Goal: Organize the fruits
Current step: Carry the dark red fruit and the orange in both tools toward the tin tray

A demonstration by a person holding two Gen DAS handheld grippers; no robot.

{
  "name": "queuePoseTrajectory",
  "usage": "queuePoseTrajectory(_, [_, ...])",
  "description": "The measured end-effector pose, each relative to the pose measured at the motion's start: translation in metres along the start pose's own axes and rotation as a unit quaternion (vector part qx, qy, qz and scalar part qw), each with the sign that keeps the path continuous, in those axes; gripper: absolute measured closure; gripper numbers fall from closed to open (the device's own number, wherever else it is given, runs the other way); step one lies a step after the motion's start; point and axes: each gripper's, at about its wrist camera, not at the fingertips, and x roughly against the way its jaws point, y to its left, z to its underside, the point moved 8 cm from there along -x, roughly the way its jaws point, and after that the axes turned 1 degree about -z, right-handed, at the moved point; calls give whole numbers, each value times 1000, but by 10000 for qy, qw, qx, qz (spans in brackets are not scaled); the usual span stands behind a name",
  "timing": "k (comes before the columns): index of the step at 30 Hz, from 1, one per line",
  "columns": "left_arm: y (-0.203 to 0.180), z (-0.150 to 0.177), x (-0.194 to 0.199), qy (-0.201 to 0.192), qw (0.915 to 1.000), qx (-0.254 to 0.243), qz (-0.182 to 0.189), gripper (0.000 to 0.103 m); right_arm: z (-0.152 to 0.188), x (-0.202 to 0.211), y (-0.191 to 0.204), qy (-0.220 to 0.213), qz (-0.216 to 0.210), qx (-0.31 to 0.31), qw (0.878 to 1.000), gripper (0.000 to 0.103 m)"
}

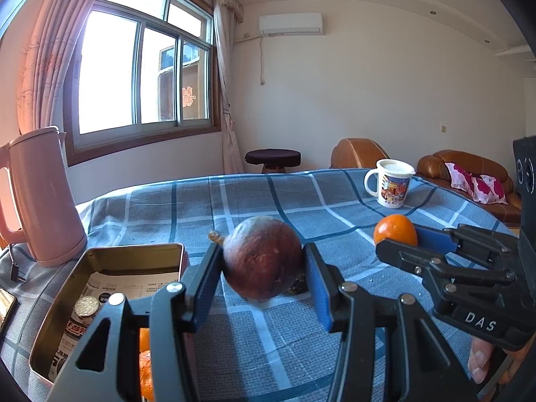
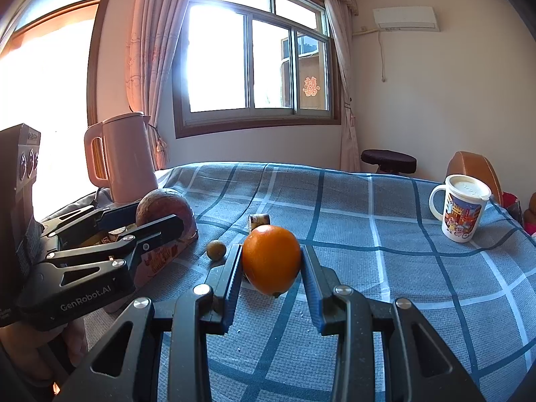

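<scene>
A sunny room with a big window and pink curtains holds a surface (image 1: 268,335) covered by a blue checked cloth. On it stand a tall pink plastic kettle (image 1: 43,197) and a white lidded mug with cartoon pictures (image 2: 464,211).

The left tongs (image 1: 263,268) are clenched on a round, dark purple-brown fruit with a dull, speckled skin (image 1: 263,258), held up above the cloth, just beside an open gold metal tin (image 1: 110,268). The right tongs (image 2: 271,261) are clenched on a small, smooth, shiny orange fruit (image 2: 271,259), also lifted off the cloth. The two tongs are near each other, side by side.

Inside the tin lie printed papers and a round silver lid, with some orange pieces at the near end. The left tongs cover most of those pieces, so I cannot tell what they are. A tiny brownish-green ball (image 2: 216,250) sits on the cloth near the tin. A small wrapped thing (image 2: 258,219) behind it is too little to make out. A fingertip (image 1: 479,358) shows at the frame's edge.
</scene>
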Motion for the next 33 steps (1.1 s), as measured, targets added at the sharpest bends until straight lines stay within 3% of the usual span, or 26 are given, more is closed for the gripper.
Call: queuePoseTrajectory(33, [3,-6,17,-397,9991,44,-130,52,-4,11,5,-288,6,143,9995,66])
